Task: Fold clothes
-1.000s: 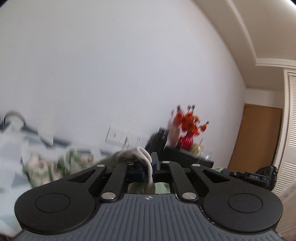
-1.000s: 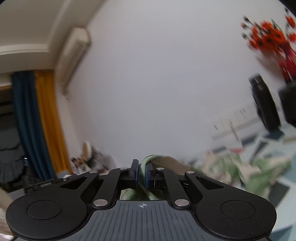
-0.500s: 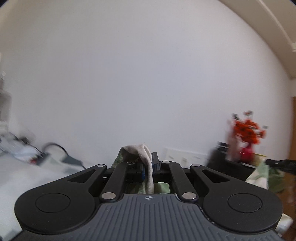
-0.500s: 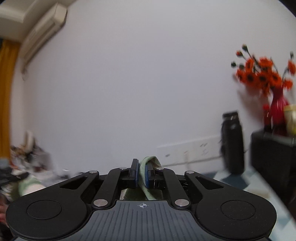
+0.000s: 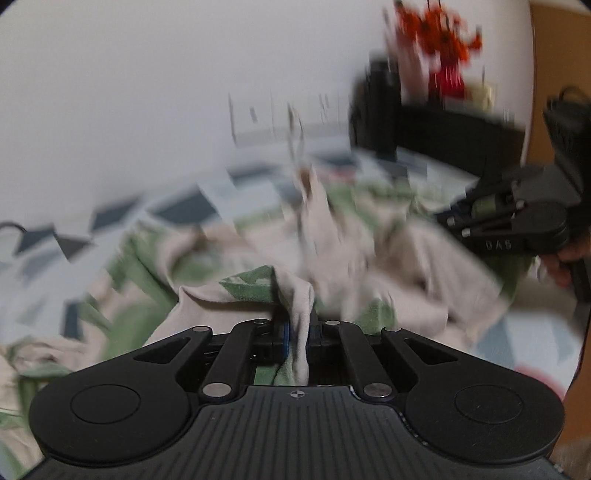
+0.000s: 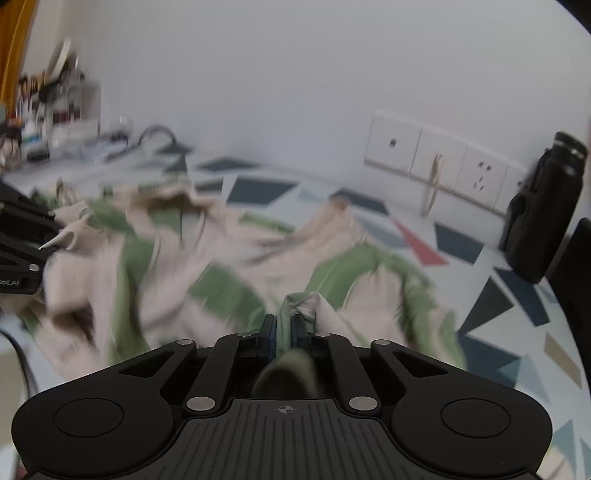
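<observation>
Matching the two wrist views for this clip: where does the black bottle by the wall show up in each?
Left wrist view: black bottle, upper right, blurred, beside the red flowers.
Right wrist view: black bottle, far right edge, standing upright.
Shared landmark: the white wall sockets, left of the bottle in both views.

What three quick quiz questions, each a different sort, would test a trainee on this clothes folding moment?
1. True or false: the left gripper has its jaws shut on the beige and green patterned cloth garment.
2. Which stands beside the white wall sockets: A, tall black bottle; B, blue kettle?
3. Fill in: the right gripper pinches a ____ fabric edge.

Key: 1 true. 2 A. 3 green.
</observation>
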